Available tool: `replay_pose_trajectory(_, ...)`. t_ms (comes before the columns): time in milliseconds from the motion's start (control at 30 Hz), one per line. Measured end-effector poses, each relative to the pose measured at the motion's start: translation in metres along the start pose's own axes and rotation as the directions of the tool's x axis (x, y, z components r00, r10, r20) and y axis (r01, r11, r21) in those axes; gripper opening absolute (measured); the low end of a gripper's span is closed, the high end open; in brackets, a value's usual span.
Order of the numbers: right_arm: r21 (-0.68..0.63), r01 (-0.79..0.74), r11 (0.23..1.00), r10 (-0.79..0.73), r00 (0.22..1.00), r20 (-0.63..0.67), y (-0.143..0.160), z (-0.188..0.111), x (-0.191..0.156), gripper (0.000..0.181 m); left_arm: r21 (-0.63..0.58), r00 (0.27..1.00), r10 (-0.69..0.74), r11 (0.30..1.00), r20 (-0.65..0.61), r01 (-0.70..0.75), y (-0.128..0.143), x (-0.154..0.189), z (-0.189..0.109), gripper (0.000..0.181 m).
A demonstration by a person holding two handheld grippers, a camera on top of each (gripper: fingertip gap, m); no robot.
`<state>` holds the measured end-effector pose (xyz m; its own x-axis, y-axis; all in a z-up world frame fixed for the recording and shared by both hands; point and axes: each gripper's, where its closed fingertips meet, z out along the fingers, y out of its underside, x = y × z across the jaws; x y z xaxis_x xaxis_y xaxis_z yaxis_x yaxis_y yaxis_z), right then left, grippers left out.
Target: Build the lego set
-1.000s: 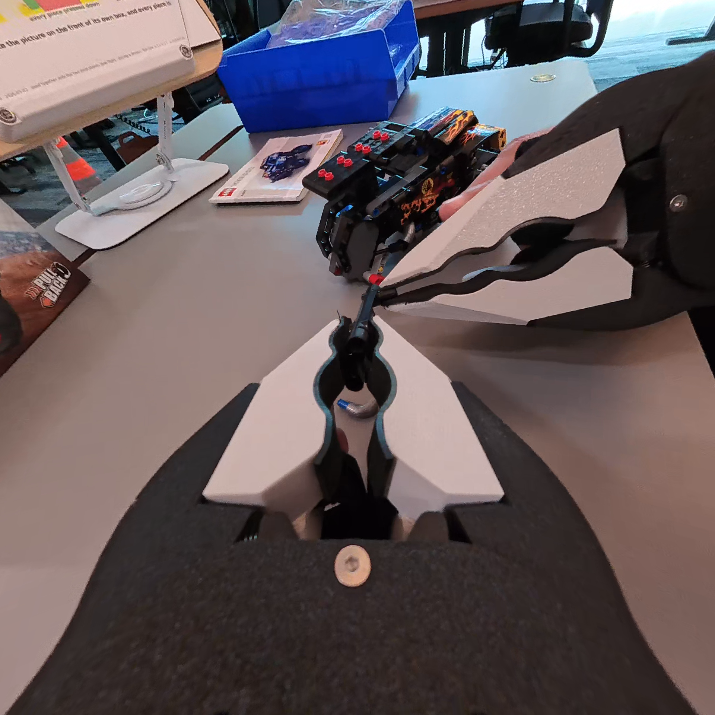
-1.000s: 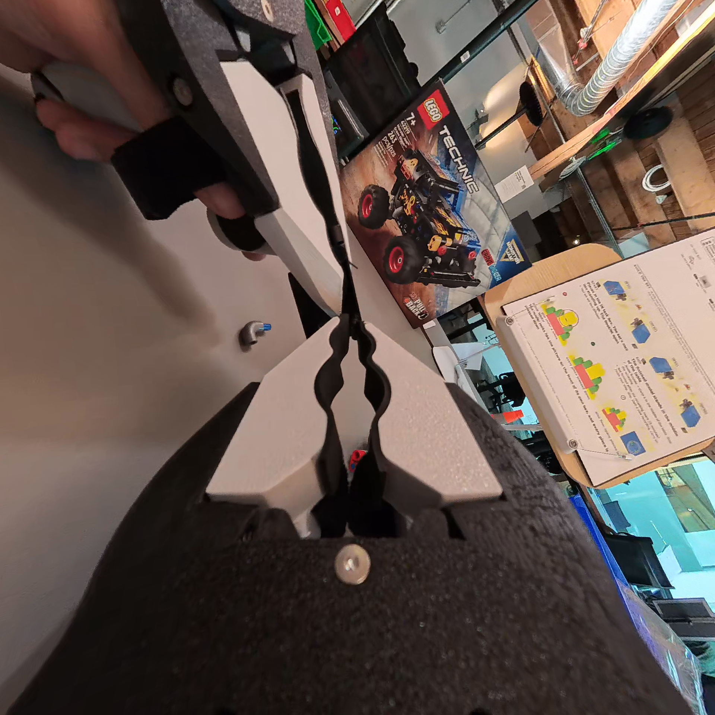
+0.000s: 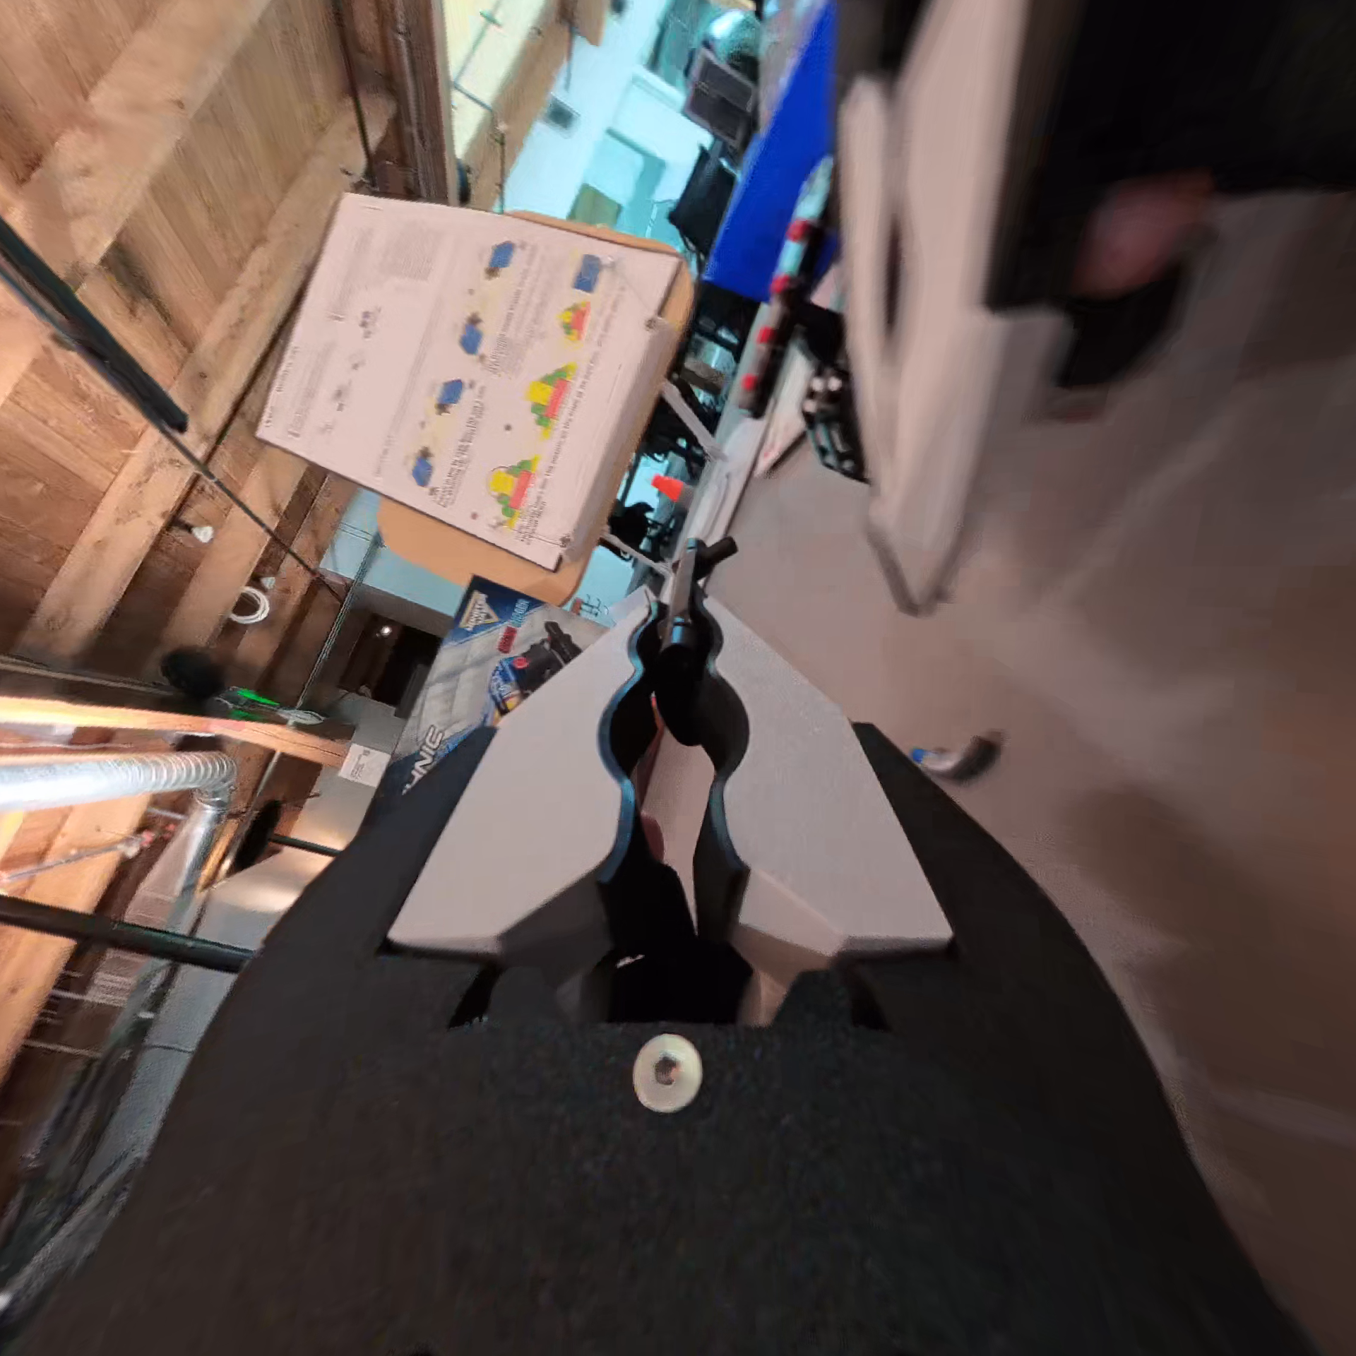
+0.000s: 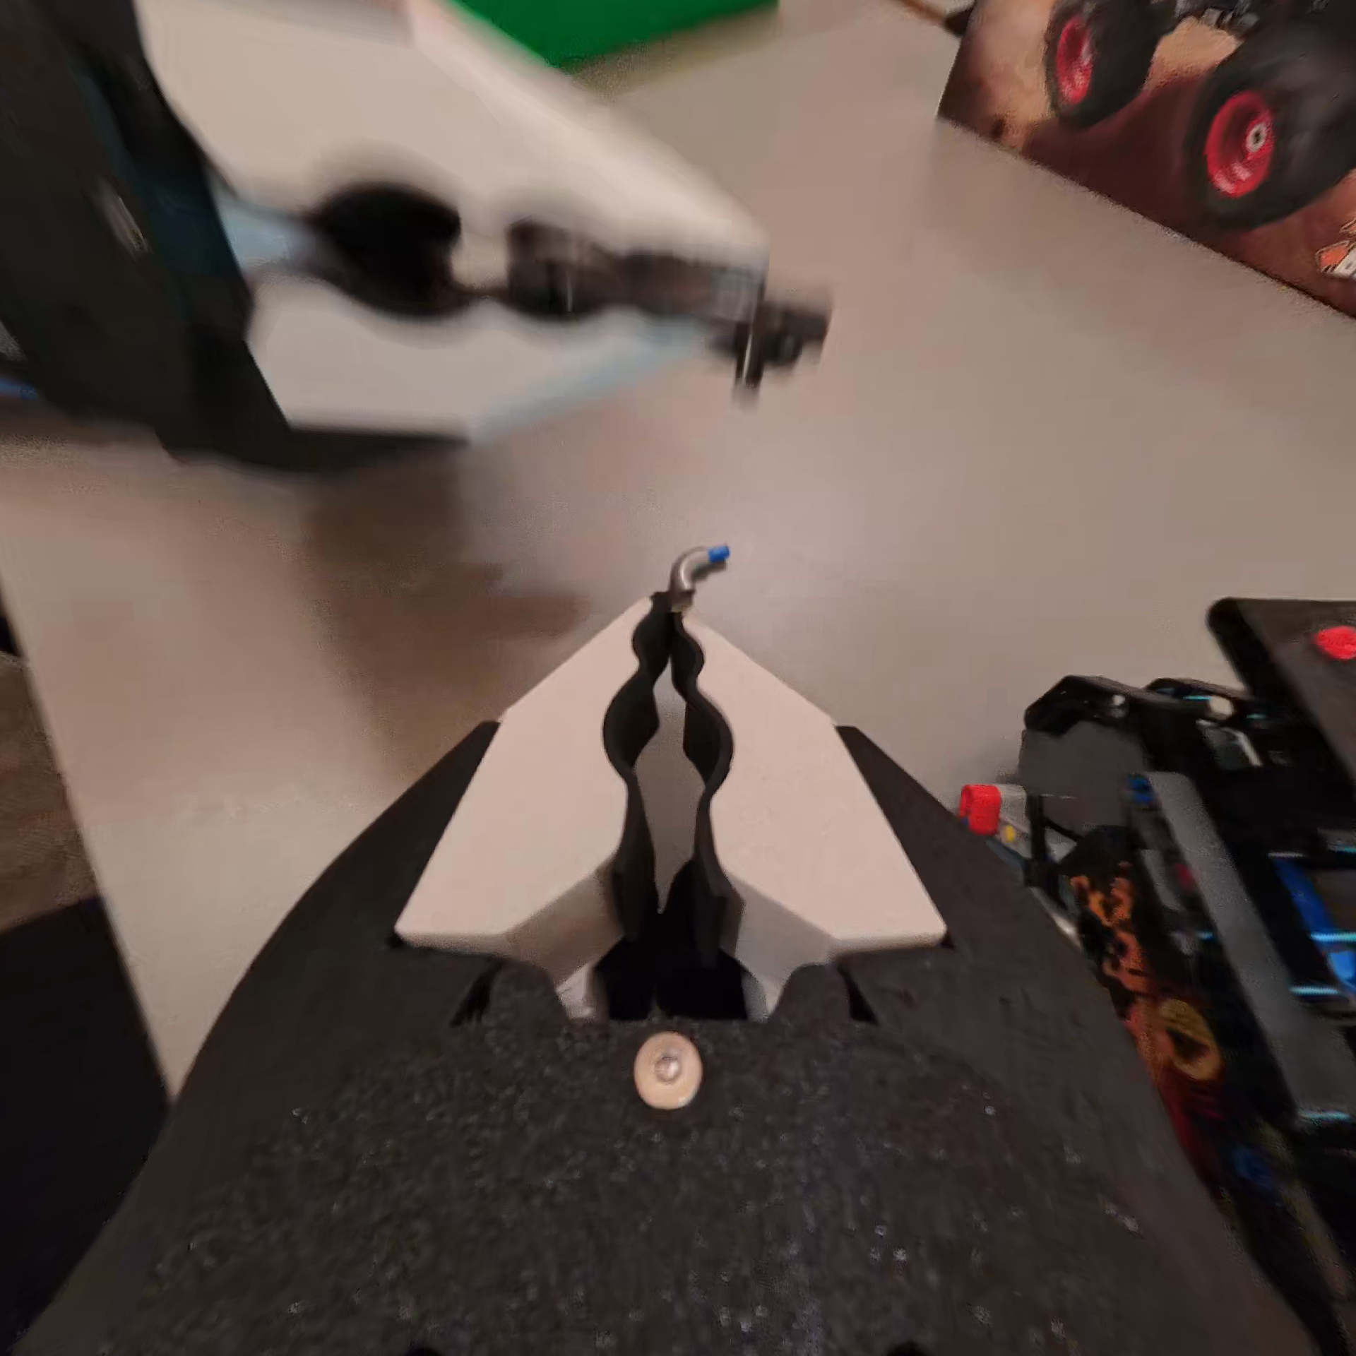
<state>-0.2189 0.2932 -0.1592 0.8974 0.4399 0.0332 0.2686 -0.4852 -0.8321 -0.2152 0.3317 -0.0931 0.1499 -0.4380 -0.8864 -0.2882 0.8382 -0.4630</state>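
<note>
Since a second ago: we see both grippers swung apart; the right one has let go of the black part and now holds the elbow piece that lay on the table.
Left gripper (image 3: 679, 609): rolled on its side, jaws closed on a black rod piece (image 3: 686, 587) that sticks out past the tips toward 12 o'clock.
Right gripper (image 4: 671, 605): jaws pinched almost together on a small grey elbow piece with a blue tip (image 4: 693, 572), lifted just above the grey table (image 4: 954, 440).
Other gripper in right view: the left gripper shows blurred at 10 o'clock, the black piece at its tip.
Toy truck model (image 4: 1189, 844): black with flame decals and red pins, on the table at 3 o'clock of the right gripper, apart from it.
Toy box (image 4: 1189, 125): at 1 o'clock, standing on the table's far edge.
Instruction board (image 3: 469, 374): at 11 o'clock in the left view.
</note>
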Motion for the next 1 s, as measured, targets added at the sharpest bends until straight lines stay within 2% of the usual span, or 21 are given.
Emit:
replay_pose_trajectory(67,-0.001,0.036,0.999,-0.036,0.997,-0.064,0.005,0.002,0.006,0.000,0.017,0.997,-0.075,0.997,-0.011,0.075,0.001,-0.009,-0.004,0.004)
replay_pose_trajectory(167,0.069,-0.045,0.997,0.046,0.999,-0.010,-0.011,-0.011,0.005,0.002,0.039,0.996,0.086,0.996,-0.011,-0.086,-0.006,0.007,-0.004,0.003)
replay_pose_trajectory(267,0.093,-0.107,0.990,0.100,0.992,0.079,-0.021,-0.024,0.007,0.011,0.077,0.948,0.311,0.946,0.062,-0.315,-0.017,0.017,-0.007,0.003)
replay_pose_trajectory(367,0.151,-0.127,0.980,0.099,0.979,0.178,-0.033,-0.044,0.005,0.021,0.082,0.917,0.384,0.916,0.103,-0.393,-0.021,0.019,-0.010,0.003)
replay_pose_trajectory(433,0.198,0.027,0.980,-0.058,0.986,0.154,-0.034,-0.053,-0.002,0.024,0.086,0.913,0.397,0.910,0.094,-0.405,-0.022,0.024,-0.009,0.004)
replay_pose_trajectory(500,0.220,0.292,0.931,-0.305,0.952,0.025,-0.030,-0.056,-0.008,0.026,0.100,0.911,0.404,0.906,0.079,-0.411,-0.023,0.029,-0.009,0.003)
replay_pose_trajectory(567,0.116,0.535,0.837,-0.526,0.845,-0.100,-0.019,-0.052,-0.008,0.027,0.113,0.905,0.420,0.898,0.069,-0.426,-0.025,0.035,-0.010,0.003)
replay_pose_trajectory(633,0.021,0.676,0.737,-0.668,0.733,-0.131,-0.012,-0.046,-0.007,0.029,0.126,0.886,0.458,0.877,0.073,-0.464,-0.027,0.040,-0.010,0.004)
replay_pose_trajectory(700,-0.004,0.734,0.679,-0.730,0.674,-0.115,-0.011,-0.043,-0.008,0.028,0.131,0.858,0.509,0.848,0.077,-0.514,-0.028,0.047,-0.011,0.003)
replay_pose_trajectory(800,-0.026,0.777,0.628,-0.777,0.626,-0.062,-0.010,-0.040,-0.009,0.021,0.131,0.820,0.566,0.809,0.087,-0.573,-0.028,0.053,-0.011,0.003)
replay_pose_trajectory(1000,-0.057,0.797,0.601,-0.797,0.603,0.022,0.001,-0.031,-0.010,0.013,0.110,0.793,0.602,0.786,0.090,-0.609,-0.023,0.055,-0.010,0.003)
